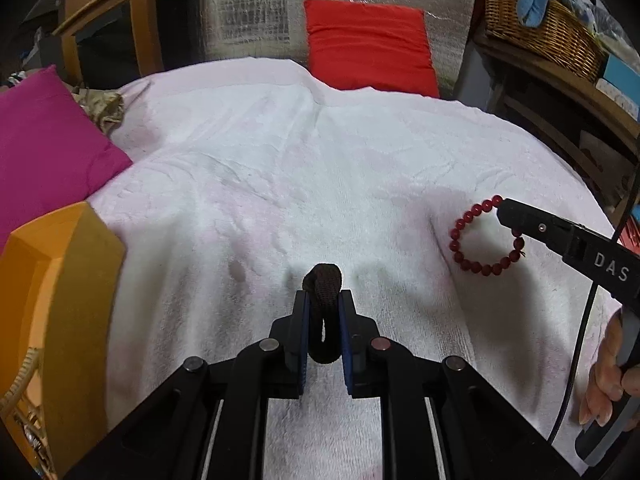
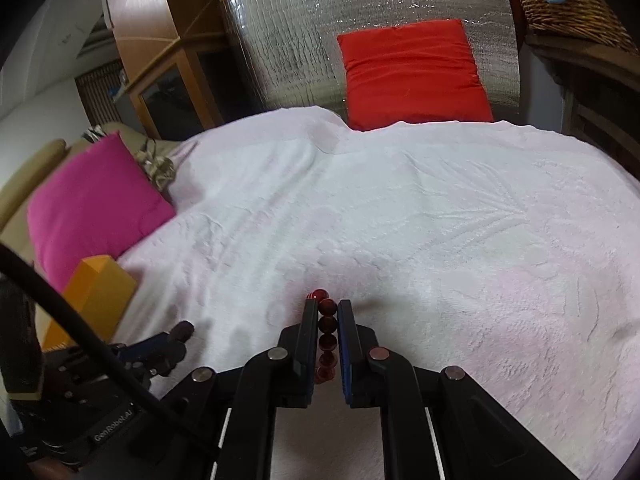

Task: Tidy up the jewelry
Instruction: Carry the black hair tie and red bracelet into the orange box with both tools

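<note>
Both pieces are off the white towel [image 1: 256, 184] that covers the bed, each pinched in its own gripper, which looks like the carrying step toward the orange box [image 1: 60, 320] at the left edge, the likely place to put jewelry away. The left gripper [image 1: 323, 312] has its jaws clamped on a dark fabric band [image 1: 324, 300]: the loop stands upright between the blue pads, its rounded top poking out past the tips and its lower bend hanging back toward the camera, so the grip sits across the middle of the loop rather than at one end. The right gripper [image 2: 325, 320] has its jaws drawn nearly together on a red bead bracelet [image 2: 326, 332]; in its own view a line of beads runs straight down the gap between the pads, with one bead just beyond the tips. From the left wrist view the rest of that bracelet hangs as an open ring below and to the left of the right gripper's tip, clear of the towel, so only a short stretch of the strand is held. A thin pinch like that seems chosen to keep the ring from bunching, though beads can roll under the pads. The orange box lies just beside the left gripper and well apart from the bracelet.
</note>
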Tool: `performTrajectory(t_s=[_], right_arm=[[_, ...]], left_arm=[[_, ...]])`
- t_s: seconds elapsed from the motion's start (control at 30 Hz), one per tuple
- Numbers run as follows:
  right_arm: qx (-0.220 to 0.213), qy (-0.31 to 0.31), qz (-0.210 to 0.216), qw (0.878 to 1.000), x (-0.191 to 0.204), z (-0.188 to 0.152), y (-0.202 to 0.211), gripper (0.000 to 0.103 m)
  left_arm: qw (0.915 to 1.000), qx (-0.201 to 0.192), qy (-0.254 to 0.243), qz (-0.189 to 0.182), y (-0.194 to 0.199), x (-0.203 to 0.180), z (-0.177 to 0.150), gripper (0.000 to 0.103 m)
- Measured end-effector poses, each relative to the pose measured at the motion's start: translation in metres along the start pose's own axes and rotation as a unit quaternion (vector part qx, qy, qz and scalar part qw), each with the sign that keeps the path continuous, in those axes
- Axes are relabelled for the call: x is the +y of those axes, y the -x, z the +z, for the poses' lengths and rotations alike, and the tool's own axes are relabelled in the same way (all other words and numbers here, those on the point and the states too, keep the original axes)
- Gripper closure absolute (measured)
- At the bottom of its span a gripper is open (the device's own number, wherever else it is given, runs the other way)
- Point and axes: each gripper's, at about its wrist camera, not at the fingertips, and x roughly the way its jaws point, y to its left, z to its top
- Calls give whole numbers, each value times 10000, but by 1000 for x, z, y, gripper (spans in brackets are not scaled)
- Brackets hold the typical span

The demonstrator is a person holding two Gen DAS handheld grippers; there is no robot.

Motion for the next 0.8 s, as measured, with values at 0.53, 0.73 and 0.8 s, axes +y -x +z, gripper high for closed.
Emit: performTrajectory(t_s=[0.53, 0.73, 0.8], right_arm=[[-241, -248, 448, 9984, 27, -16, 43, 92], [-196, -281, 523, 9980, 35, -32, 54, 92], [-198, -233, 519, 9982, 40, -37, 57, 92]], left_arm=[[9987, -333, 37, 378, 53, -4, -23, 88], [9977, -484, 171, 437, 75, 3, -36, 89], [9970, -565, 202, 490, 84, 5, -41, 88]])
